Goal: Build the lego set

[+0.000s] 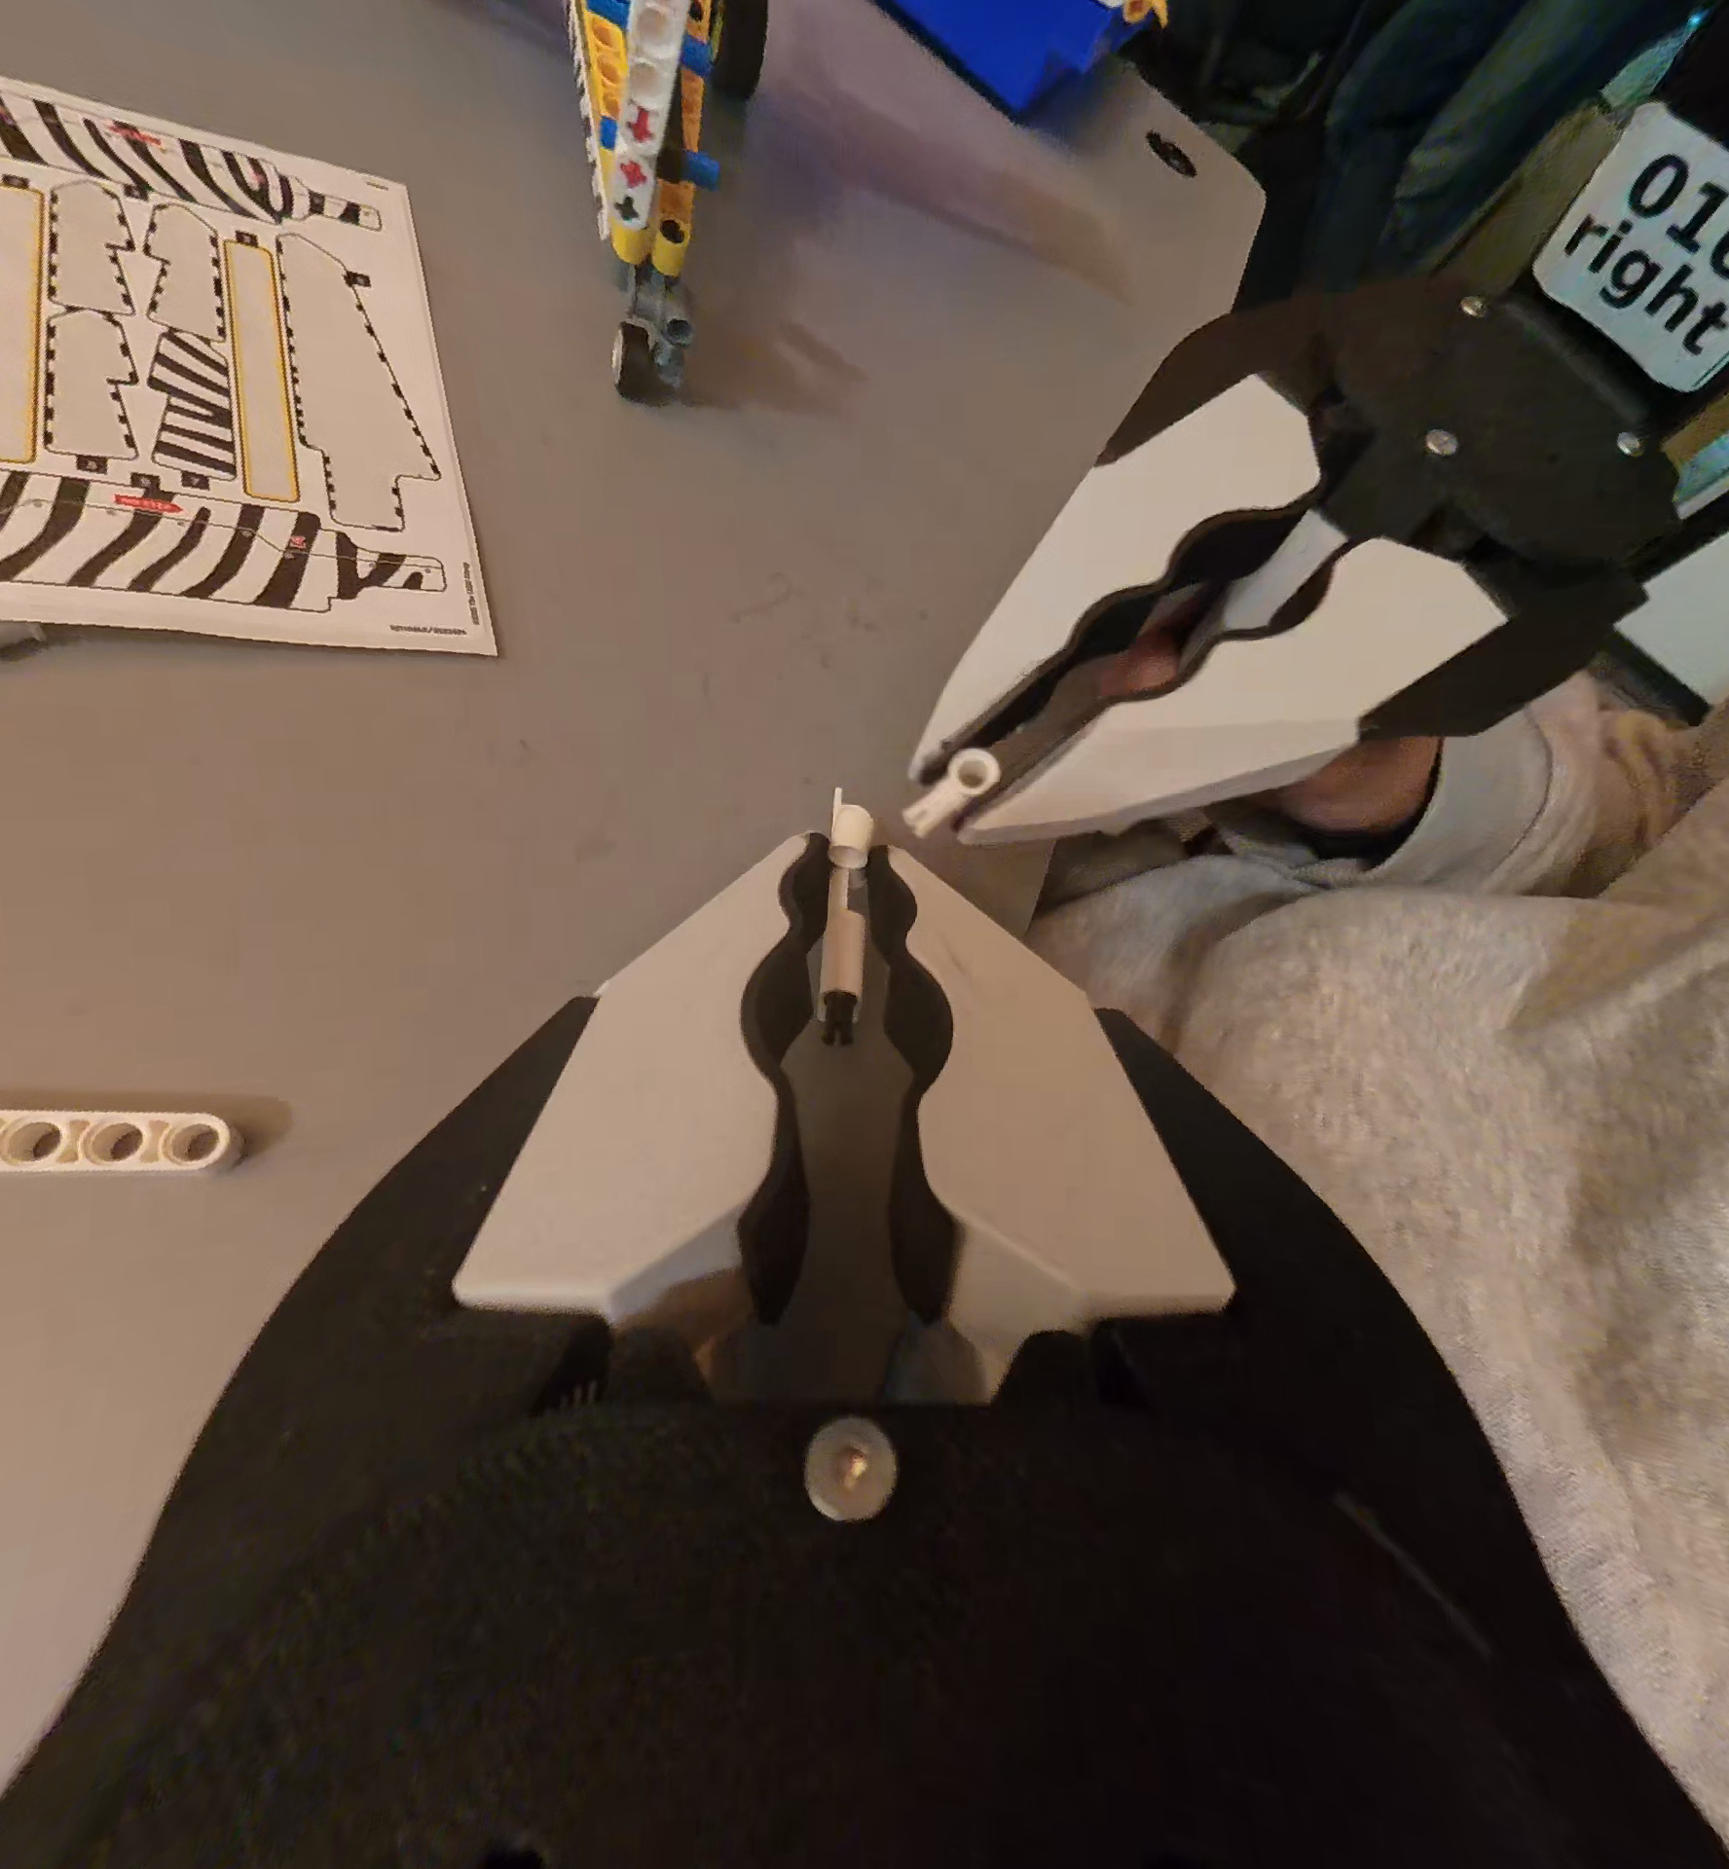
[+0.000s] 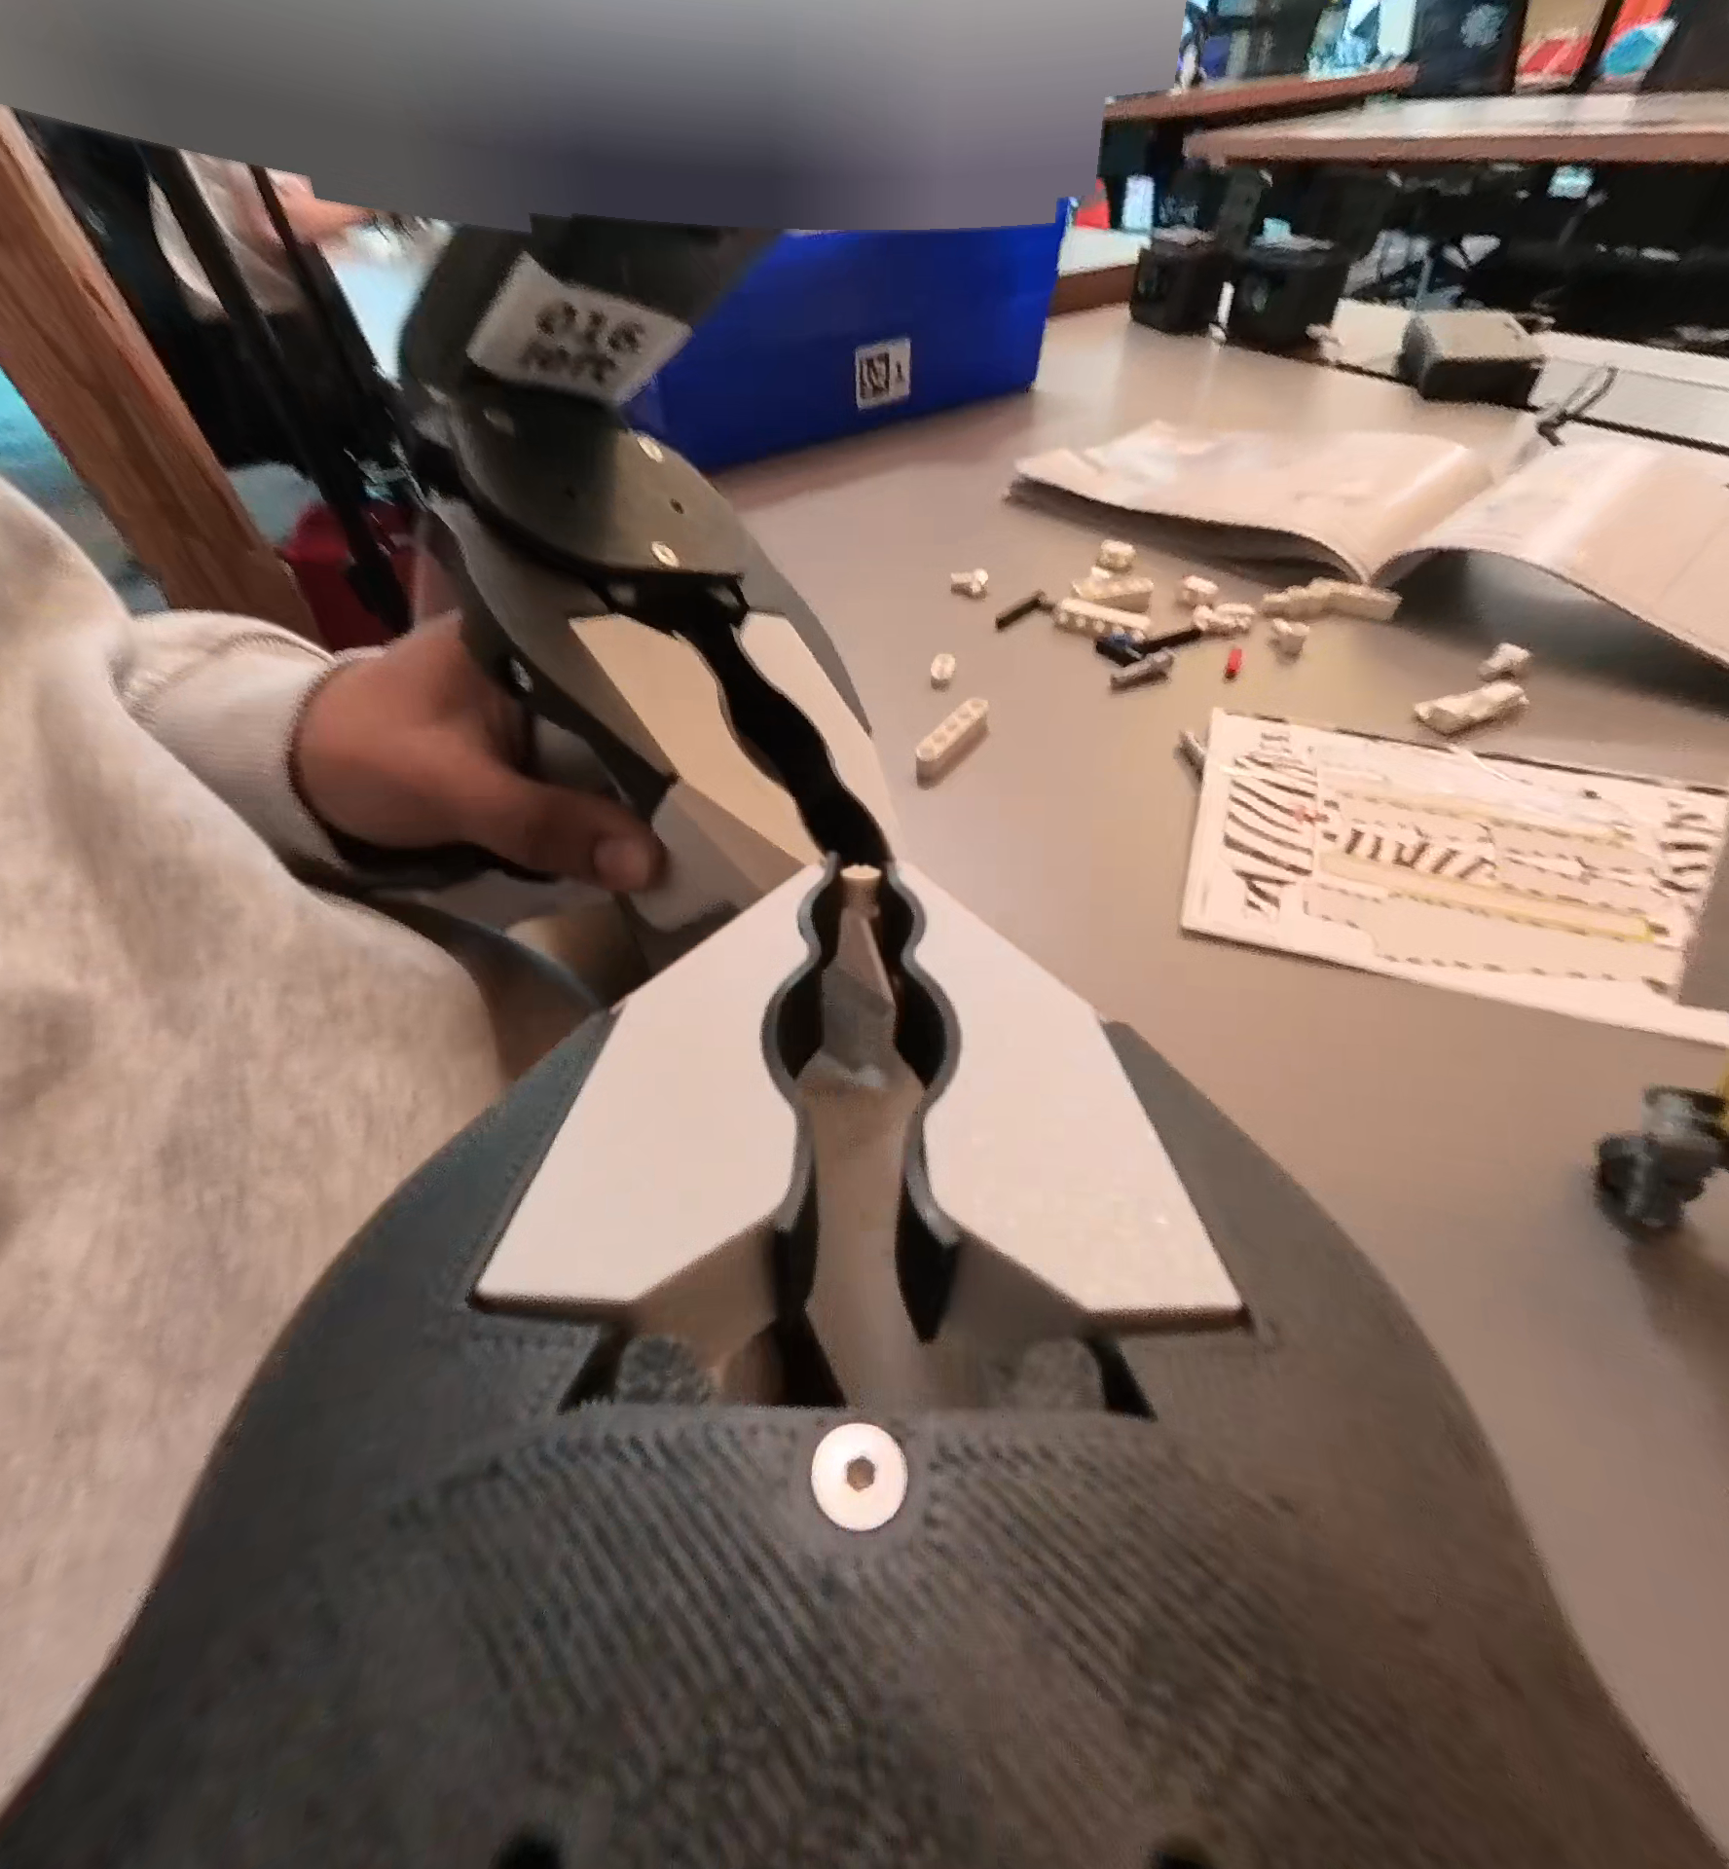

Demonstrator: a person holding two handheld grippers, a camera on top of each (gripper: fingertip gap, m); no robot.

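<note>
The step in hand looks like joining 2 small pieces in mid-air above the table edge. The left gripper is pressed together on a slim white rod with a black pin at its near end and a white cap at its tip. The right gripper comes in from 2 o'clock in the left wrist view, its fingers pinching a small white connector with a round hole. The 2 pieces sit just beside each other, not yet touching.

The next move, I judge, calls for lining up the connector's stub with the rod's capped end and pushing them together along one axis; a slight tilt would make them slip. In the right wrist view the meeting point is blurred, so I cannot tell how well they line up.

The part-built yellow and white model stands on the grey table at 12 o'clock. A sticker sheet lies at 10 o'clock, and a white beam with holes at 9 o'clock. Loose pieces are scattered by an open booklet.

The only container is a blue bin at 12 o'clock in the right wrist view; its contents are hidden behind its wall.
</note>
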